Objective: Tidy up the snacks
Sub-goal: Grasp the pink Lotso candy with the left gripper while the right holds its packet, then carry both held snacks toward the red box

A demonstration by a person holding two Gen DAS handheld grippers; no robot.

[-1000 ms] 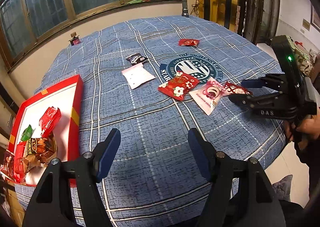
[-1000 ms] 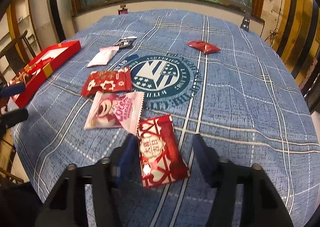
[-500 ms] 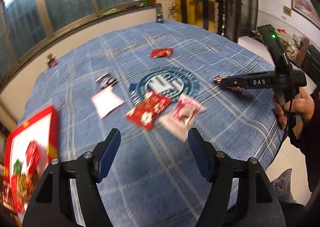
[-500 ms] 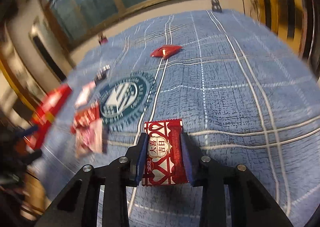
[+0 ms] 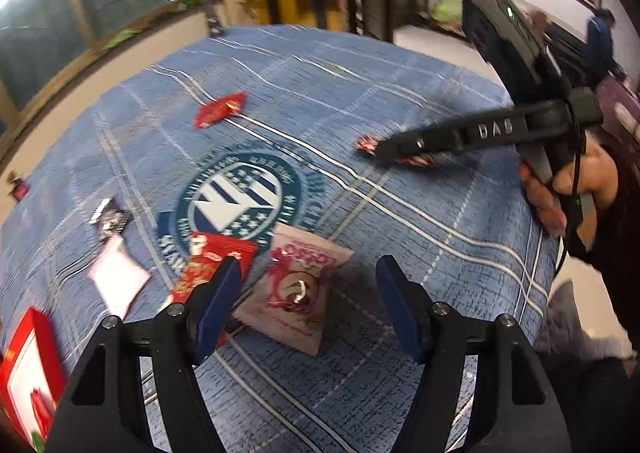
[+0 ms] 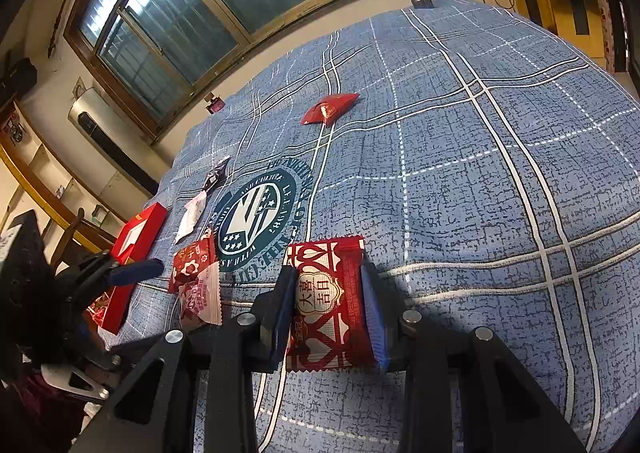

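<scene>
Red snacks [image 6: 328, 301]: one clamped in right fingers [image 6: 286, 305], three loose; left fingers [image 5: 218, 297] spread, empty

Blue plaid tablecloth [image 6: 460, 157] (teal crest), red-and-white snack packet [image 6: 326, 301], pink packet [image 5: 298, 287], red box [image 6: 136, 237].
</scene>
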